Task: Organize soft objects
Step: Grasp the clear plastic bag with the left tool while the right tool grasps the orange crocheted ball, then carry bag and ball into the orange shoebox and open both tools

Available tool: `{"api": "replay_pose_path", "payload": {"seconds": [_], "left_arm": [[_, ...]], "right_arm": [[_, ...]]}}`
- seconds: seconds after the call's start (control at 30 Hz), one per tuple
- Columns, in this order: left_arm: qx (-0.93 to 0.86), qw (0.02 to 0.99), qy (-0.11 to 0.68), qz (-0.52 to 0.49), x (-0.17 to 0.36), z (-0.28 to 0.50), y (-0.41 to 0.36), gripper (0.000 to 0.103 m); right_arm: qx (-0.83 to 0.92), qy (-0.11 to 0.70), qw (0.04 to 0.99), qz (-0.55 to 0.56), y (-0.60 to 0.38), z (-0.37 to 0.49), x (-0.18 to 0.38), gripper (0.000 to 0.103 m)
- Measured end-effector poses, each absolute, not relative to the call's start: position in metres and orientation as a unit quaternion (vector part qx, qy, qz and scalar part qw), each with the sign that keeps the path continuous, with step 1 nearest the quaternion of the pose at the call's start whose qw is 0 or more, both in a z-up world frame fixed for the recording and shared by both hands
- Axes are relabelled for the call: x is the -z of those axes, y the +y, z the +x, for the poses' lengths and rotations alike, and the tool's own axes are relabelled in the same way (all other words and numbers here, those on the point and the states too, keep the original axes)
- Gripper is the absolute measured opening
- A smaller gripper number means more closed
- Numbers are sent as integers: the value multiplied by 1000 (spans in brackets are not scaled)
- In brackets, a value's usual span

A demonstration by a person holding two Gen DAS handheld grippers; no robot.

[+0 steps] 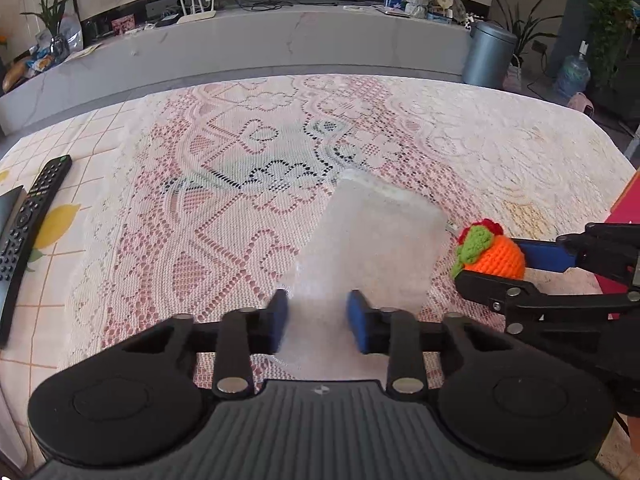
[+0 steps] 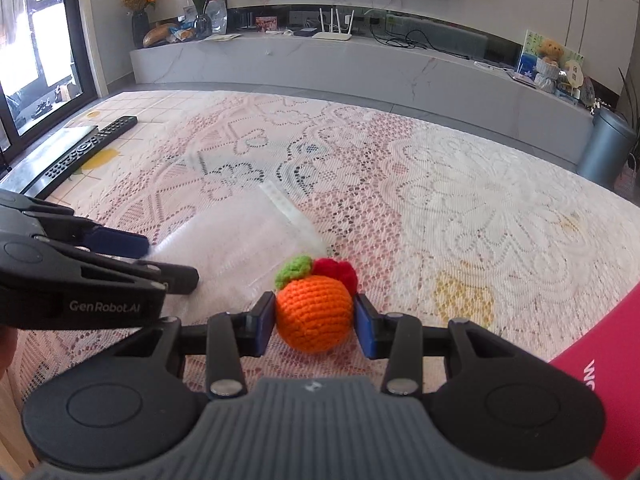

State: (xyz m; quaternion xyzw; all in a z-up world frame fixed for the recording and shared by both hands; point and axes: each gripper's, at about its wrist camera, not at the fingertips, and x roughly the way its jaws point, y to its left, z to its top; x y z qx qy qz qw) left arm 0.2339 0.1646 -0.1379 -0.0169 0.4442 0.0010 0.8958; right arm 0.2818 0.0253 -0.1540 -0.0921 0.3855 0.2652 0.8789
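Squeezing the orange crocheted ball with green leaf and red flower (image 2: 314,314) at its widest part, the right gripper (image 2: 315,322) has its jaws closed on both sides, low in the frame's centre. It looks light and springy, so a gentle pinch should do. The left gripper (image 1: 318,318) has narrow jaws around the translucent white bubble-wrap pouch (image 1: 372,248); whether they touch it, I cannot tell. That pouch seems limp and slippery, best held by an edge, above the lace-covered table (image 1: 200,200).
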Motion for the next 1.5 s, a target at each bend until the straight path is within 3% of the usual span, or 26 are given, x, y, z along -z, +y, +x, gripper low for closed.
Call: {"api": "replay_pose_path", "payload": {"seconds": [0.03, 0.1, 0.2, 0.5, 0.87, 1.27, 1.5], "left_arm": [[2, 896, 444, -15, 138, 234, 164, 26], [6, 897, 442, -12, 138, 233, 162, 8], [6, 898, 440, -12, 137, 233, 162, 0], [4, 914, 404, -26, 113, 219, 160, 0], [25, 933, 352, -74, 59, 170, 132, 0], [82, 950, 284, -97, -5, 106, 73, 0], [146, 947, 275, -76, -28, 112, 16, 0]], "right_arm": [[-266, 386, 879, -93, 25, 282, 154, 42], [-266, 385, 879, -95, 26, 281, 155, 42], [-267, 383, 879, -98, 26, 281, 156, 42], [-268, 379, 882, -84, 20, 275, 144, 41], [-267, 359, 894, -35, -26, 233, 88, 41], [-227, 304, 925, 12, -109, 160, 26, 42], [-161, 281, 945, 30, -187, 136, 6, 42]]}}
